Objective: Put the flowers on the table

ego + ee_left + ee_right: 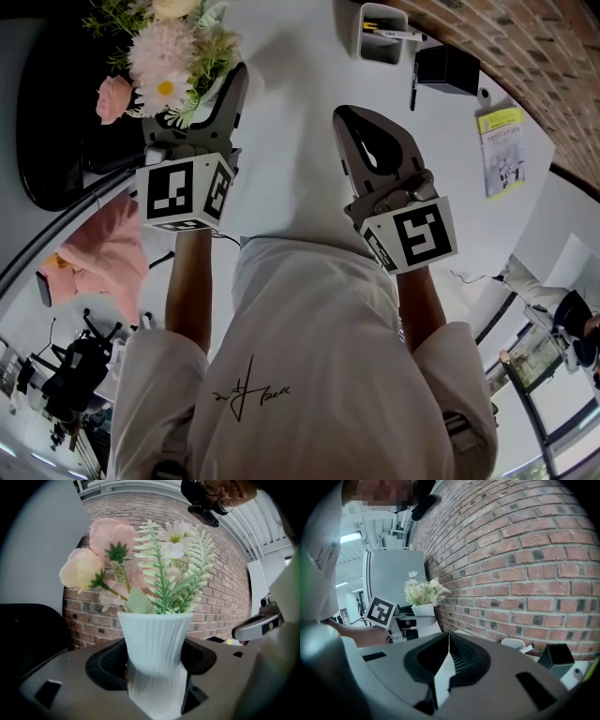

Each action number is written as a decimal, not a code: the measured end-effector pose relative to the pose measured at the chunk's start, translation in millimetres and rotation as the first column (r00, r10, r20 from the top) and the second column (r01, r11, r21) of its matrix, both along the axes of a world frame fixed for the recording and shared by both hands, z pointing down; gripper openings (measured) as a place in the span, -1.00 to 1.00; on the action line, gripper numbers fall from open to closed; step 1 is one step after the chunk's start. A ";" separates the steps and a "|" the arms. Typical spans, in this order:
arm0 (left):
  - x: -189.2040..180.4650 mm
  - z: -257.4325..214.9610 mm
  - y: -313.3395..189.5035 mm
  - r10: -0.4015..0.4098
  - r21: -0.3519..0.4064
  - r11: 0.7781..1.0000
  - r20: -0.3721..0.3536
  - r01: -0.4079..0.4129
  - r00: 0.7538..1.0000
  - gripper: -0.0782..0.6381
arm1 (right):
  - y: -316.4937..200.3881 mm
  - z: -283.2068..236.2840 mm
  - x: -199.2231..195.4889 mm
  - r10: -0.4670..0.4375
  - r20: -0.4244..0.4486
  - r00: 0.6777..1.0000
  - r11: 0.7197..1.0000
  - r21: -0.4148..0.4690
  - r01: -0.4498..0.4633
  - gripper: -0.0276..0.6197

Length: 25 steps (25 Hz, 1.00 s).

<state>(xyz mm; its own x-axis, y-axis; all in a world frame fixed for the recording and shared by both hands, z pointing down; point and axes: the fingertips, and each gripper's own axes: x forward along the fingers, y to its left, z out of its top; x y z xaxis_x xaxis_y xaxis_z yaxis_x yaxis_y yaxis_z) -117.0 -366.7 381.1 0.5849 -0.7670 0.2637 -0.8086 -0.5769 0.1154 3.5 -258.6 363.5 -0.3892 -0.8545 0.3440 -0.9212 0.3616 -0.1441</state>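
A white ribbed vase (157, 648) holds artificial flowers (140, 564): pink and cream blooms, white daisies and green fern sprigs. My left gripper (157, 679) is shut on the vase's lower body and keeps it upright. In the head view the flowers (159, 56) stand at the top left above the left gripper (214, 89), over the white table (291, 122). The right gripper (343, 116) hovers beside it, shut and empty. From the right gripper (447, 651) view, the vase (423, 609) shows further off to the left, by the brick wall.
A black chair (47, 141) stands left of the table, with pink cloth (103, 248) below it. At the table's far end are a white pen holder (382, 33), a black box (448, 67) and a booklet (504, 150). A brick wall (525, 564) runs along the table.
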 end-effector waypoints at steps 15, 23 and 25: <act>11.6 16.0 -32.5 0.000 -0.003 1.000 0.008 0.000 1.000 0.14 | -34.2 20.3 -4.8 -0.024 0.000 1.000 1.000 -0.002 0.024 -0.83; 21.0 20.4 -48.9 0.004 0.031 1.000 0.054 -0.005 0.999 0.14 | -48.4 23.4 -7.5 -0.032 0.005 0.999 0.999 -0.007 0.032 -0.83; 21.3 20.2 -52.7 0.005 0.031 0.999 0.047 -0.006 0.999 0.14 | -50.2 22.4 -10.0 -0.030 0.012 0.999 1.000 -0.008 0.030 -0.83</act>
<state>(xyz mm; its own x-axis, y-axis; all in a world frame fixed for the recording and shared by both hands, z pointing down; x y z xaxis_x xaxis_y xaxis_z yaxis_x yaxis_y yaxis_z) -95.7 -419.4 401.3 0.5766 -0.7723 0.2667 -0.8096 -0.5839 0.0594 -6.5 -308.8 385.9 -0.4184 -0.8397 0.3461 -0.9083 0.3876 -0.1575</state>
